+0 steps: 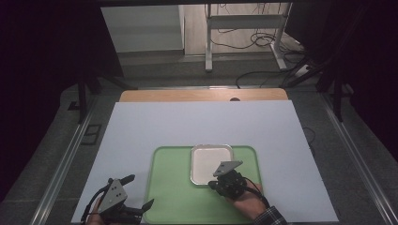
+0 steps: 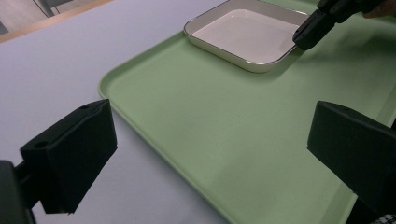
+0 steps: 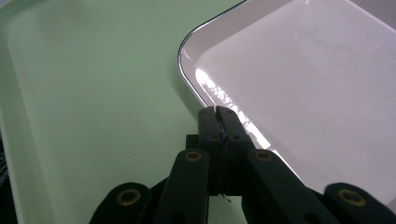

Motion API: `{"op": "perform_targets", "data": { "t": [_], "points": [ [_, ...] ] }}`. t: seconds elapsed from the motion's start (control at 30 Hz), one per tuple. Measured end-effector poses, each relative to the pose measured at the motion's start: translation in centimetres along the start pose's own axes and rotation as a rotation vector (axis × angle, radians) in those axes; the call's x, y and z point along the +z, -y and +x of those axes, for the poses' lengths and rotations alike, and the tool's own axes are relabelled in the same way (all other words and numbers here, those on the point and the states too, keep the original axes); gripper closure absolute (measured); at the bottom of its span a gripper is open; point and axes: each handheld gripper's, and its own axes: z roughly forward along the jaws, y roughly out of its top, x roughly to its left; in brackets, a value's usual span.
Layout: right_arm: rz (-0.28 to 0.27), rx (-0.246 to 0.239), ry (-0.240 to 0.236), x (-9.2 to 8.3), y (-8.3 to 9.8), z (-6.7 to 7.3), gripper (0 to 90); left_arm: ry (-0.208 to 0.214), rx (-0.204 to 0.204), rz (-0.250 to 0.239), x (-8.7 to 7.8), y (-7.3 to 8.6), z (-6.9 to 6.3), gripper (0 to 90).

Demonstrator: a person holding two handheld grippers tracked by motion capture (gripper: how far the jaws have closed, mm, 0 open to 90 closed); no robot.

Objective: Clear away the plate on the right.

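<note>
1. Dim floor and dark curtains ring the table (image 1: 141,126), whose pale sheet carries a green tray (image 1: 173,187) near my edge.
2. My right gripper (image 3: 218,111) has its jaws pinched together, tips meeting at the near rim of the white square dish (image 3: 303,79). In the right gripper view the tips sit right on that dark-edged rim; I cannot tell whether the lip is pinched between them or they only touch it.
3. In the high view my right gripper (image 1: 220,180) hangs over the dish's (image 1: 211,164) near right corner, my hand behind it over the tray.
4. The dish lies flat on the tray's far middle part, empty and glossy.
5. My left gripper (image 2: 210,154) is released, its jaws spread wide with nothing between them, hovering over the tray's (image 2: 187,126) near left edge.
6. From the left gripper view the dish (image 2: 243,35) sits well ahead, with the right gripper's tip (image 2: 308,35) at its corner.
7. In the high view my left gripper (image 1: 133,194) is low at the left, just beside the tray's near left corner, well apart from the dish.
</note>
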Motion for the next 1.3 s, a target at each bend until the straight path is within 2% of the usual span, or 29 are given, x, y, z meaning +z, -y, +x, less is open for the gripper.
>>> {"op": "perform_targets", "data": {
  "t": [0.57, 0.93, 1.3],
  "points": [
    [-0.003, 0.005, -0.007, -0.3, -0.1, 0.2, 86.6, 0.001, -0.006, -0.009, 0.0, 0.0, 0.0, 1.3],
    [-0.032, -0.004, -0.004, -1.0, -0.3, 0.2, 80.5, 0.002, -0.006, -0.01, 0.0, 0.0, 0.0, 1.3],
    [-0.048, 0.012, 0.019, -1.6, -0.2, -0.3, 72.5, 0.003, -0.006, -0.011, 0.0, 0.0, 0.0, 1.3]
  ]
}}
